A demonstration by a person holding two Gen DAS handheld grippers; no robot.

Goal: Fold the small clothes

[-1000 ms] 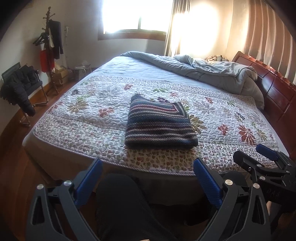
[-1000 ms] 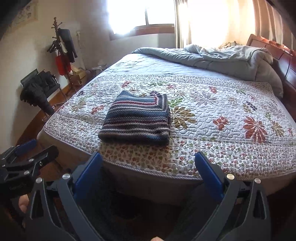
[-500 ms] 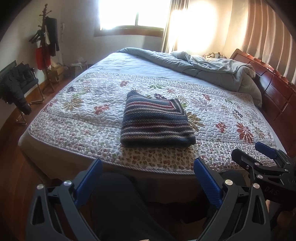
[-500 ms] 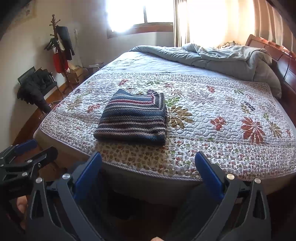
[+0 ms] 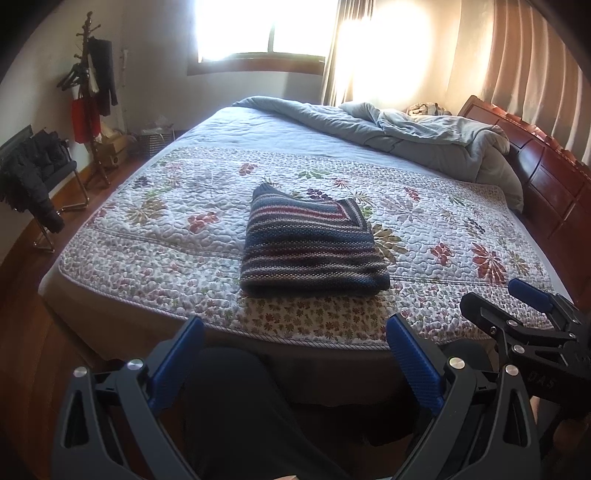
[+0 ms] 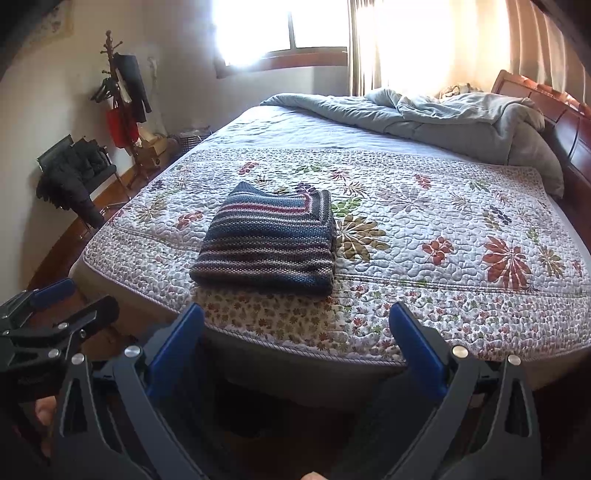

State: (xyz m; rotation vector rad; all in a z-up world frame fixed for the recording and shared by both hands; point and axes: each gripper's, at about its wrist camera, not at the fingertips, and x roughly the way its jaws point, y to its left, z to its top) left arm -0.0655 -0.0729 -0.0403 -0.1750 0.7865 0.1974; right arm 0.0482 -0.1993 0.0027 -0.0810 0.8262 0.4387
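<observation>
Sunlight blows out the window [image 5: 258, 29] and curtain [image 5: 384, 48]; beneath it the bedspread [image 5: 177, 221] stays sharp, while fisheye corners darken and curve.

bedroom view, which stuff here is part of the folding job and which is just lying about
Part of the job:
- striped knit garment, folded, lying on the floral quilt
- left gripper, open, holding nothing
- right gripper, open, holding nothing

Just lying about:
- grey duvet, bunched by the headboard
- coat rack with clothes
- chair with a dark jacket
</observation>
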